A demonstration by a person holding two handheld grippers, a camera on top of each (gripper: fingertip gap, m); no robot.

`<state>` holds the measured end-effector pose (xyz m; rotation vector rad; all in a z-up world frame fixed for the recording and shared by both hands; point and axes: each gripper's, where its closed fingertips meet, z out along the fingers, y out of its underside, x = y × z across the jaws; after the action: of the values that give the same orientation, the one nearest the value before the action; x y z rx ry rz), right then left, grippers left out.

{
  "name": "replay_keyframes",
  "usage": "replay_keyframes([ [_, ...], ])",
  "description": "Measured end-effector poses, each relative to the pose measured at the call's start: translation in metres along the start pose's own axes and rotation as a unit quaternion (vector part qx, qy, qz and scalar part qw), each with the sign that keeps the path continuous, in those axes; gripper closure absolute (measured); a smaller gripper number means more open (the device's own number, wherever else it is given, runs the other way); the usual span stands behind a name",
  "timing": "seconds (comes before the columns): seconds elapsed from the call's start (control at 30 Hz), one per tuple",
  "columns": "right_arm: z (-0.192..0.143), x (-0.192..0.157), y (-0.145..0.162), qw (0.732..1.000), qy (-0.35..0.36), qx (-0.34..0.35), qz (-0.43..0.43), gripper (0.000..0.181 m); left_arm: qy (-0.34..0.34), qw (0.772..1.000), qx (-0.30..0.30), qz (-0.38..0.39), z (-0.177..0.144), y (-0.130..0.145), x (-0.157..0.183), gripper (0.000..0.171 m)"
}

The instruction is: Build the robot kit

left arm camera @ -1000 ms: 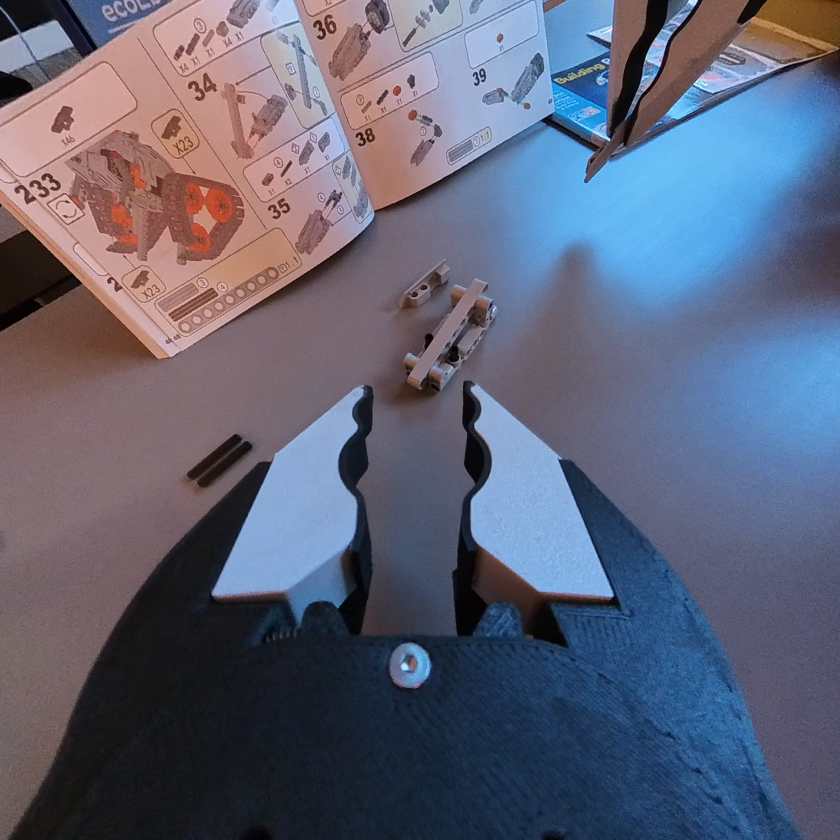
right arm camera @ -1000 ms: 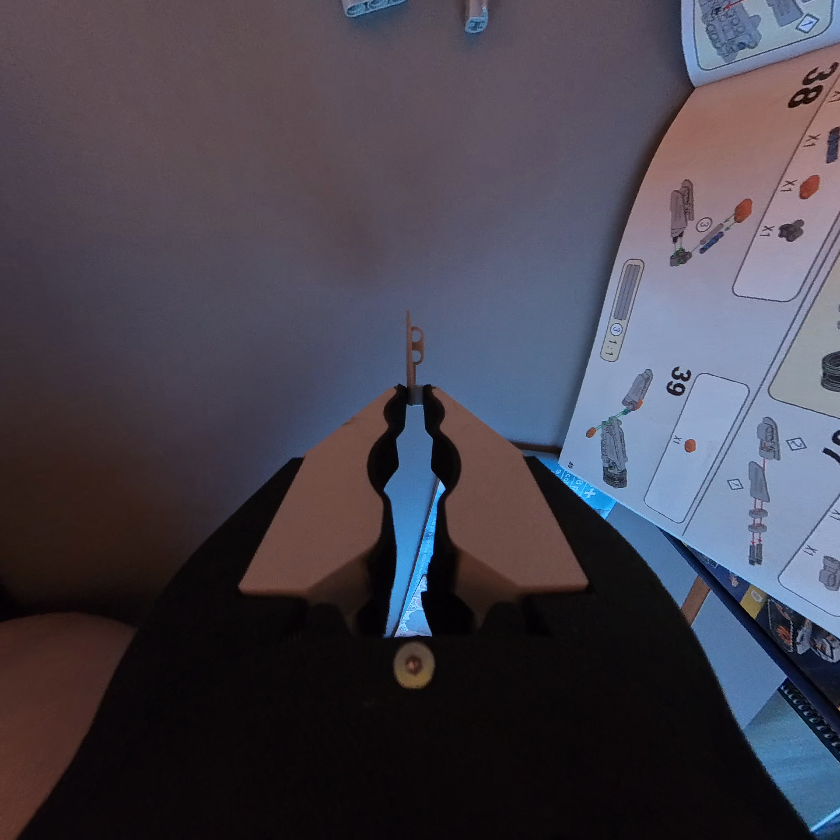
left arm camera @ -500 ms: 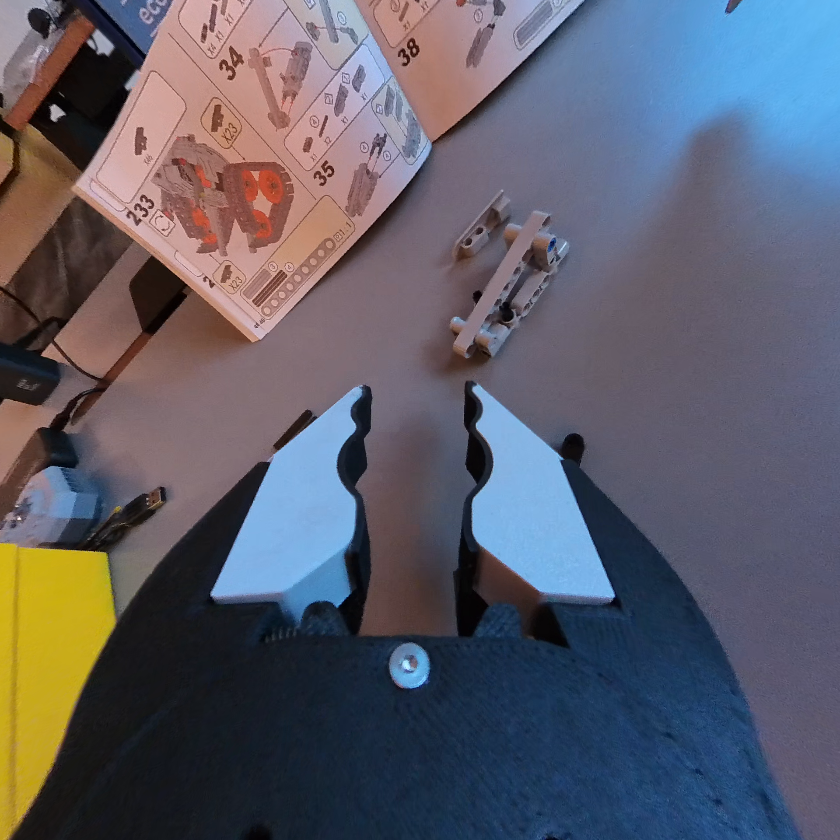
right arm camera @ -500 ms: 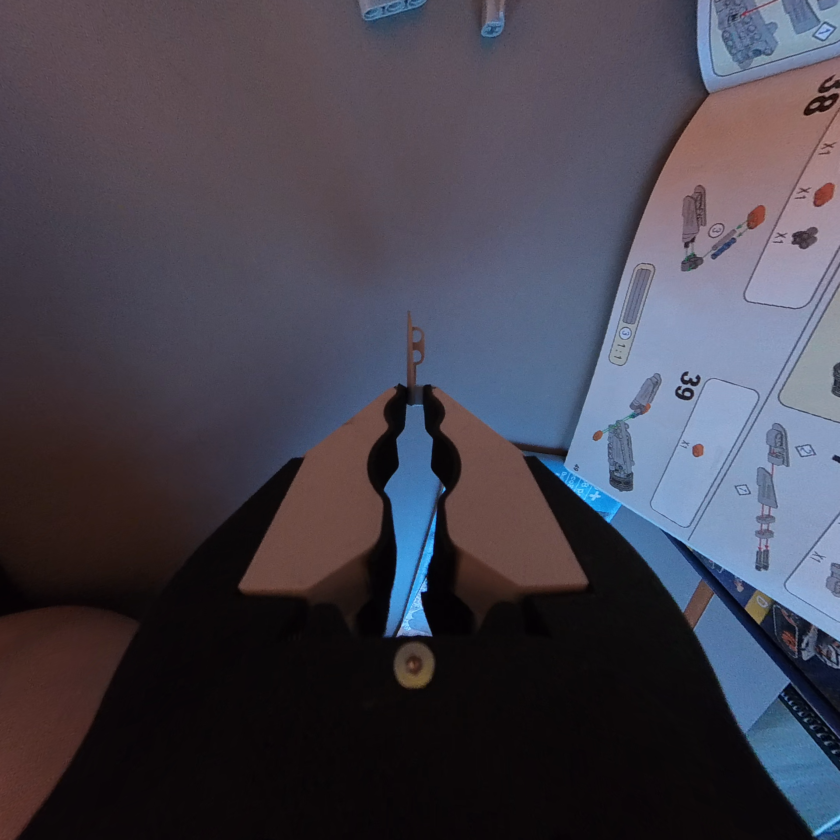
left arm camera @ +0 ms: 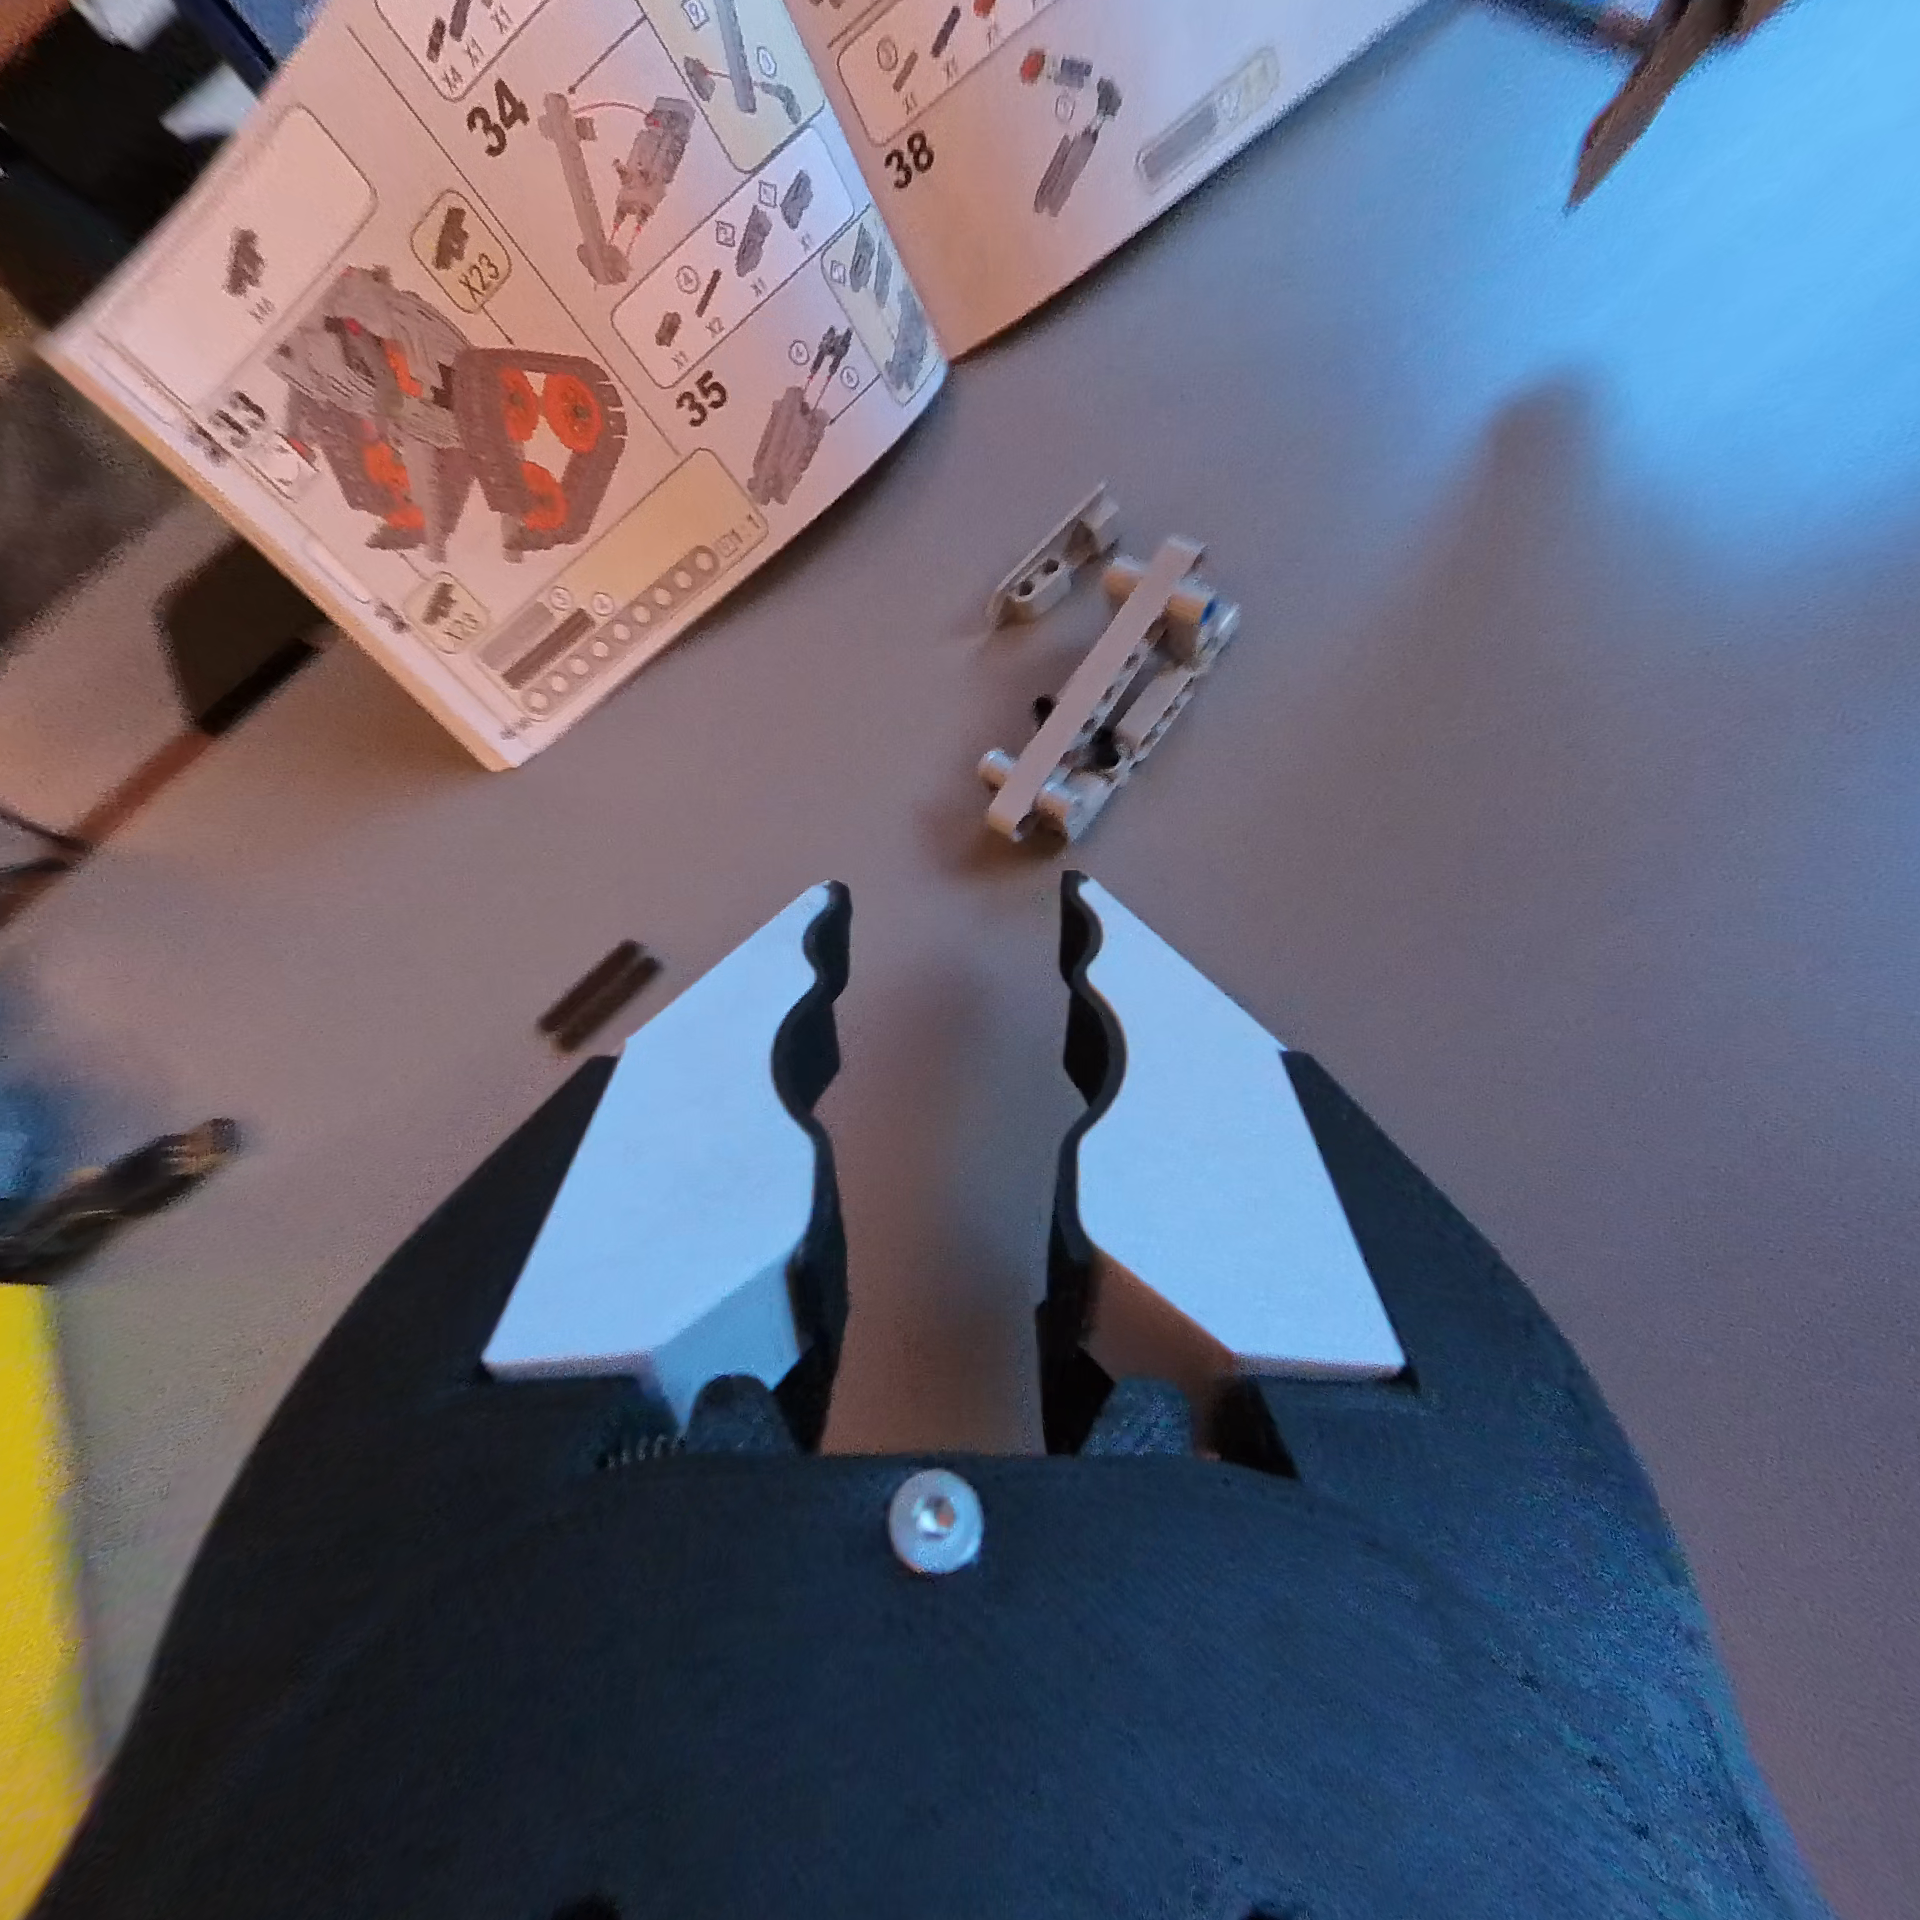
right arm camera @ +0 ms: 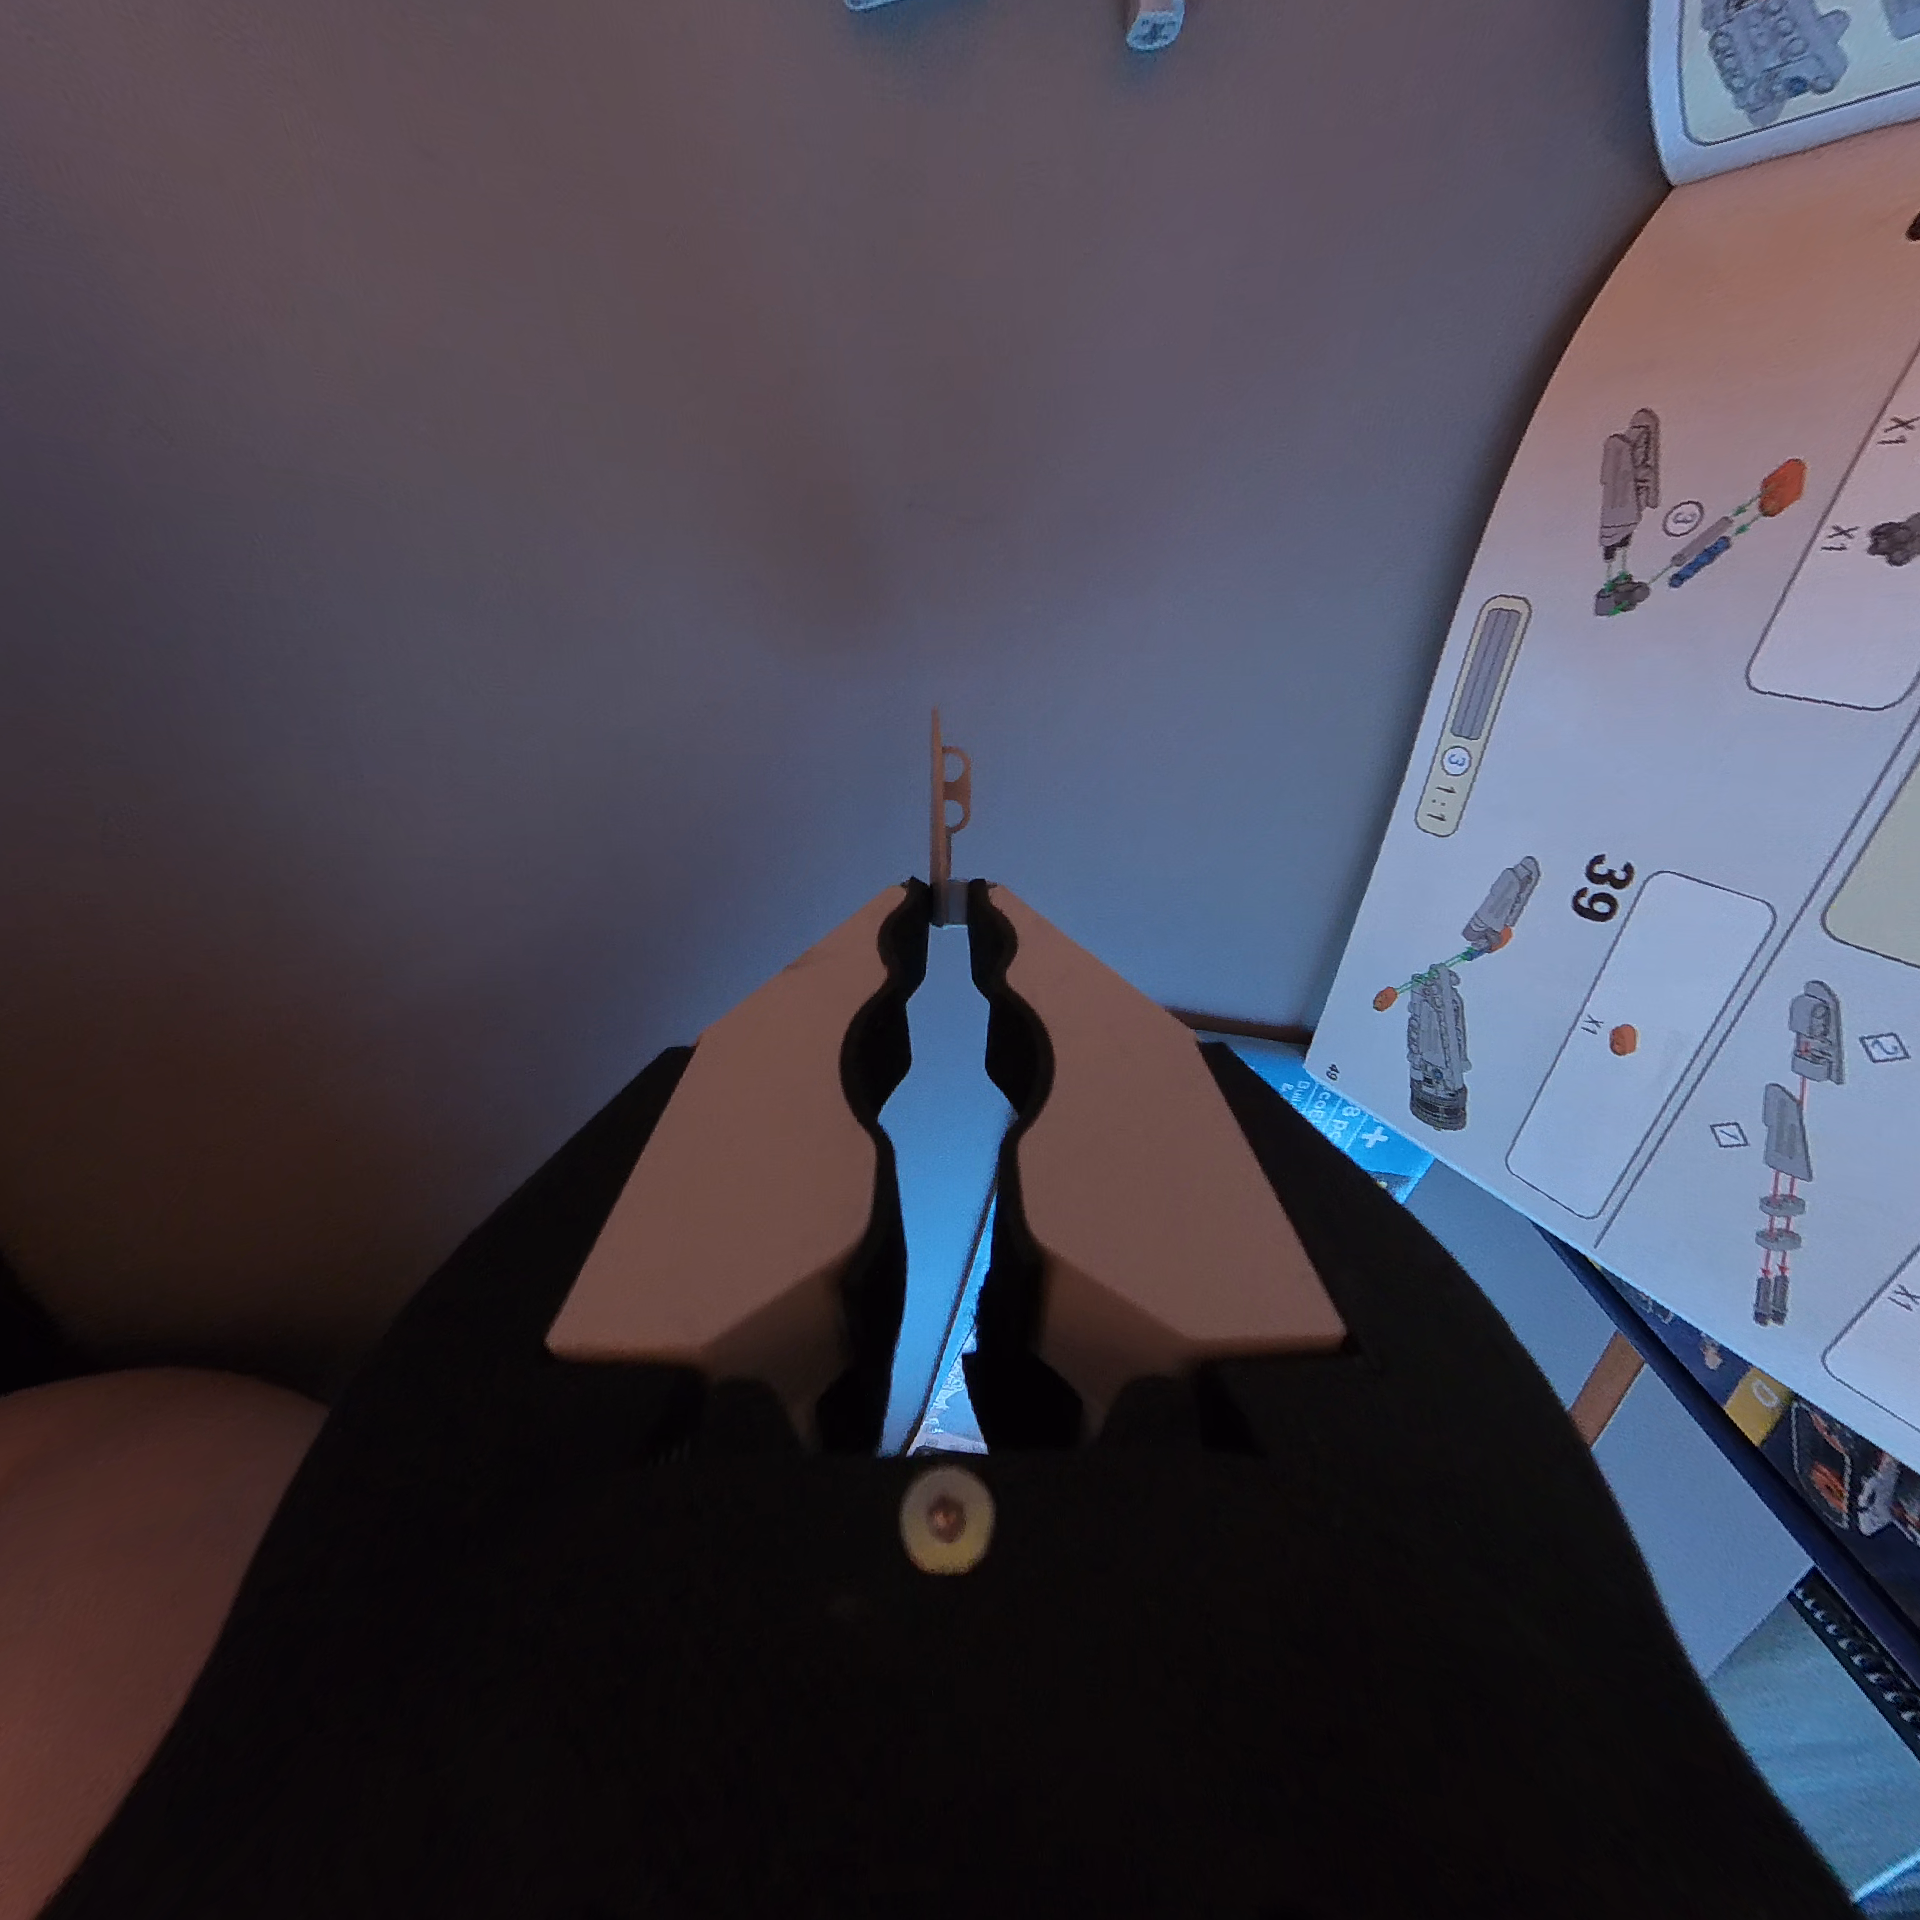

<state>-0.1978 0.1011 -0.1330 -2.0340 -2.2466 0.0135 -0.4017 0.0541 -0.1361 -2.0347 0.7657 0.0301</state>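
My left gripper is open and empty, low over the grey table, its tips just short of a small grey brick assembly. A loose grey angled piece lies just beyond the assembly. Two black axle pins lie left of the left finger. My right gripper is shut on a thin grey brick piece that sticks out past its tips, held above the table. The right gripper's tip shows blurred at the top right of the left wrist view.
An open instruction booklet lies at the back left, and also shows at the right of the right wrist view. A yellow object and a dark cable plug sit at the left edge. Two grey pieces lie at the far edge. Tip to tip, the grippers are about 20 centimetres apart.
The left gripper has drifted back toward the brick assembly after swinging left; the black pins show again. The right gripper barely moved and still holds the thin piece.
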Motion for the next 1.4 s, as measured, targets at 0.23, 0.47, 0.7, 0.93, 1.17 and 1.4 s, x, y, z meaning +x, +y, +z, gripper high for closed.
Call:
replay_keyframes([
  [0.23, 0.000, 0.001, 0.001, 1.000, 0.000, 0.001, 0.004, 0.174, 0.087, 0.985, 0.014, -0.146, 0.005, 0.004, 0.002, 0.125],
  [0.47, -0.002, 0.006, -0.005, 0.999, 0.042, -0.024, 0.017, 0.174, 0.076, 0.989, -0.002, -0.130, 0.007, 0.012, -0.003, 0.127],
  [0.7, -0.005, 0.002, -0.010, 0.998, 0.052, -0.021, -0.003, 0.174, 0.080, 0.989, -0.004, -0.127, 0.006, 0.011, 0.000, 0.127],
  [0.93, -0.004, 0.003, -0.008, 0.998, 0.055, -0.026, -0.005, 0.174, 0.085, 0.989, 0.002, -0.125, 0.005, 0.009, 0.001, 0.127],
  [1.17, -0.007, 0.004, -0.006, 0.999, 0.049, -0.016, -0.004, 0.174, 0.091, 0.988, 0.006, -0.127, 0.005, 0.006, 0.006, 0.127],
  [1.4, -0.023, 0.013, 0.005, 0.998, 0.067, 0.003, 0.019, 0.174, 0.065, 0.997, -0.007, -0.036, 0.009, 0.004, 0.020, 0.128],
])
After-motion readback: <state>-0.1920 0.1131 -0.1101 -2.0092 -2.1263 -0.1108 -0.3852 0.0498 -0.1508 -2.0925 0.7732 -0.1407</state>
